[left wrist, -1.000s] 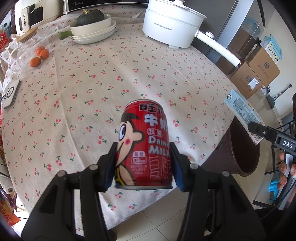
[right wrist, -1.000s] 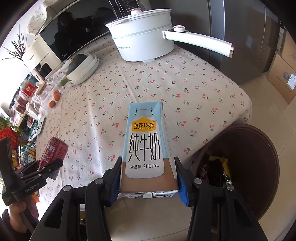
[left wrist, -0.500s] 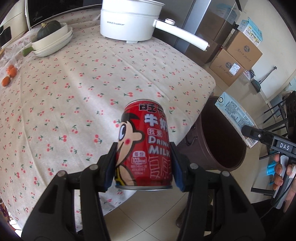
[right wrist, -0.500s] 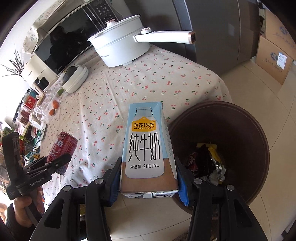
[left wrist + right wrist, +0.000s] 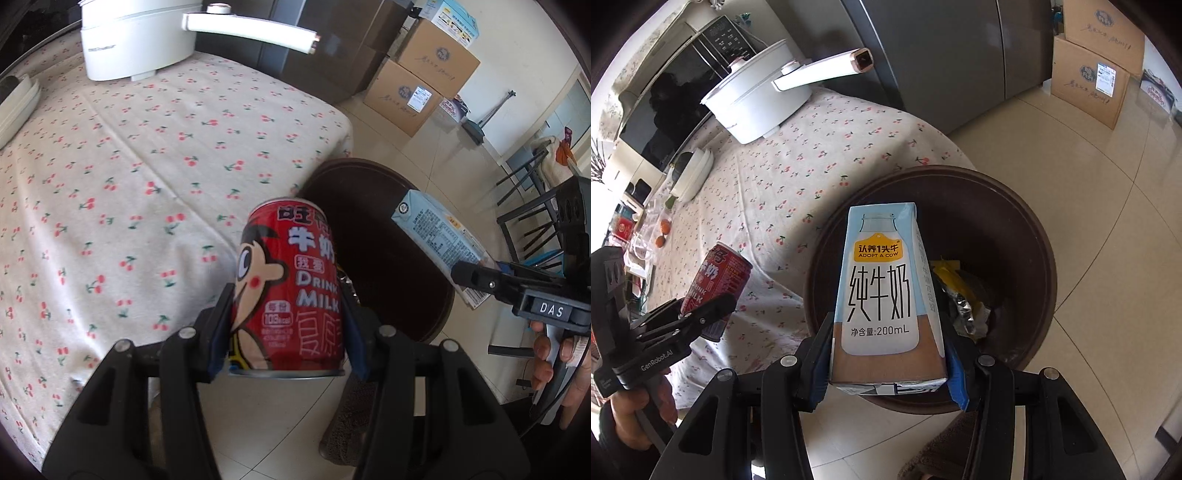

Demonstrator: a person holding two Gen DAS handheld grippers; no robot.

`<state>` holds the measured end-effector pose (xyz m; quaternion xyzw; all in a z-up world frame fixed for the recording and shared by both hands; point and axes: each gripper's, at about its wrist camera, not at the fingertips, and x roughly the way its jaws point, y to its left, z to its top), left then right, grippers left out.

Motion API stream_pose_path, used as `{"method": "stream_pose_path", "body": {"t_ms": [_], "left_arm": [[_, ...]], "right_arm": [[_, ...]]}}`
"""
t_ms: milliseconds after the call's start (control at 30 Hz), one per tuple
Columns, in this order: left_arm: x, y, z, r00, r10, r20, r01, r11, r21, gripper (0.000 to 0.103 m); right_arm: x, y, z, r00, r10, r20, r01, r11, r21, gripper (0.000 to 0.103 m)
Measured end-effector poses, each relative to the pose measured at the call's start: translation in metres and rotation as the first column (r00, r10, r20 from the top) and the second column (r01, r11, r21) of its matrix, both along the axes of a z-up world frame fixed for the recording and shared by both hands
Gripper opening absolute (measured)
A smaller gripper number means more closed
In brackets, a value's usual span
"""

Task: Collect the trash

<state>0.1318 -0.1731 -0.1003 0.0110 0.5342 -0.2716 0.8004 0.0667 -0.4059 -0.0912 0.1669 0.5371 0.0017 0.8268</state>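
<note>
Left gripper (image 5: 288, 325) clenched on red milk-drink can (image 5: 290, 291) at lower wall — rigid, slick, judged light; right gripper (image 5: 888, 365) clamped on base of 200 mL milk carton (image 5: 886, 291), crushable, held over brown trash bin (image 5: 1034, 236)

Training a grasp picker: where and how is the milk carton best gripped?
As the right gripper has it: on the milk carton's lower body, one pad on each narrow side, coming in from below its base. The carton tapers upward, so the low, wider section seats the pads best.

Red can (image 5: 288, 291); pale-blue carton (image 5: 886, 291); brown bin (image 5: 1015, 236); cherry-print tablecloth (image 5: 129, 166).
</note>
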Motion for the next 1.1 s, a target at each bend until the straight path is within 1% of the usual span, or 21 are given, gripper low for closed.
{"method": "stream_pose_path", "body": {"t_ms": [167,333,367,400,433,467,533,600,767,833,867,933,1033,1100], "left_arm": [[-0.001,-0.033,-0.013,0.999,-0.046,-0.012,0.046,0.999,0.0,0.054],[0.002,-0.05,-0.023,0.997,-0.076,-0.009,0.076,0.997,-0.007,0.055],[0.003,-0.051,-0.024,0.997,-0.078,0.003,0.078,0.997,0.003,0.064],[0.003,-0.051,-0.023,0.998,-0.066,0.023,0.066,0.998,0.022,0.078],[0.004,-0.051,-0.021,0.998,-0.054,0.038,0.053,0.998,0.029,0.087],[0.005,-0.048,-0.02,0.998,-0.043,0.049,0.042,0.999,0.031,0.092],[0.008,-0.042,-0.017,0.998,-0.025,0.051,0.024,0.999,0.022,0.093],[0.009,-0.036,-0.015,0.999,-0.01,0.046,0.009,1.0,0.023,0.099],[0.005,-0.022,-0.011,0.998,0.016,0.058,-0.019,0.999,0.051,0.1],[0.0,-0.017,-0.007,0.997,0.019,0.073,-0.024,0.997,0.069,0.102],[-0.003,-0.014,-0.004,0.996,0.019,0.084,-0.026,0.996,0.082,0.102],[-0.01,-0.009,0.001,0.994,0.021,0.104,-0.033,0.993,0.117,0.102],[-0.024,0.001,0.007,0.992,0.047,0.119,-0.069,0.981,0.183,0.102],[-0.033,0.014,0.012,0.989,0.075,0.13,-0.099,0.976,0.194,0.102]], "right_arm": [[-0.009,-0.014,0.0,1.0,-0.008,-0.002,0.008,1.0,-0.003,0.052],[-0.017,-0.026,0.0,1.0,-0.027,-0.002,0.027,1.0,-0.003,0.052],[-0.018,-0.029,0.0,1.0,-0.03,-0.003,0.03,1.0,-0.002,0.052],[-0.018,-0.03,0.0,0.999,-0.033,-0.005,0.033,0.999,-0.002,0.052],[-0.018,-0.032,-0.001,0.999,-0.034,-0.007,0.034,0.999,-0.002,0.052],[-0.018,-0.033,-0.001,0.999,-0.035,-0.009,0.035,0.999,-0.003,0.052],[-0.017,-0.035,-0.002,0.999,-0.035,-0.011,0.035,0.999,-0.005,0.052],[-0.015,-0.035,-0.002,0.999,-0.032,-0.014,0.032,0.999,-0.008,0.052],[-0.012,-0.03,-0.002,1.0,-0.023,-0.015,0.022,1.0,-0.018,0.052],[-0.011,-0.027,0.001,1.0,-0.024,0.0,0.024,0.999,-0.032,0.053],[-0.01,-0.025,0.003,0.999,-0.032,0.009,0.032,0.999,-0.043,0.055],[-0.008,-0.021,0.007,0.999,-0.045,0.022,0.047,0.997,-0.054,0.081],[-0.009,-0.013,0.013,0.998,-0.047,0.035,0.049,0.997,-0.061,0.082],[-0.009,-0.005,0.017,0.998,-0.04,0.038,0.043,0.997,-0.071,0.082]]}}
